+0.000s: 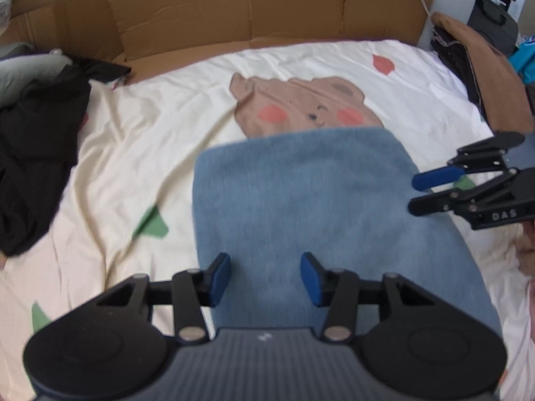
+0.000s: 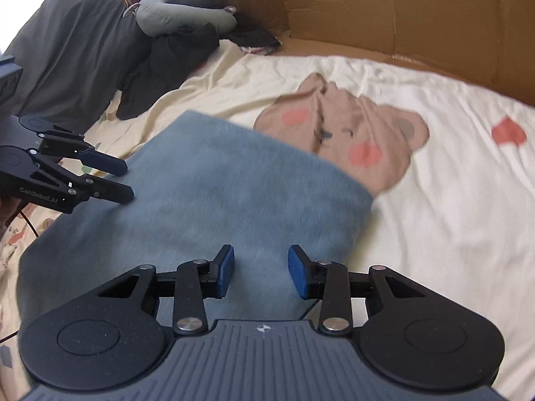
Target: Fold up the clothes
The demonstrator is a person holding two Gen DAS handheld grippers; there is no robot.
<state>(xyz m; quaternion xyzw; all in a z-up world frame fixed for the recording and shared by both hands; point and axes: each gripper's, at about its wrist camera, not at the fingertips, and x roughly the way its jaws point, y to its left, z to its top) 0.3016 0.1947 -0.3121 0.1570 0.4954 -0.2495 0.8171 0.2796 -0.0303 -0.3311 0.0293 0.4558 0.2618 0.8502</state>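
Both grippers, the left gripper [image 1: 265,279] and the right gripper [image 2: 260,271], hover with fingers spread and empty above a blue towel [image 1: 311,207]. It lies flat and fuzzy on a cream bedsheet [image 1: 133,153], its far edge covering a printed bear [image 1: 301,103]. Beyond, cardboard [image 1: 234,10] walls the bed; black clothes [image 1: 36,153] are heaped left of the left fingers.

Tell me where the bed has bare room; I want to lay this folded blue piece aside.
Bare sheet lies between the blue garment and the black clothes pile, and right of the bear print toward the cardboard. The pillow corner is crowded.
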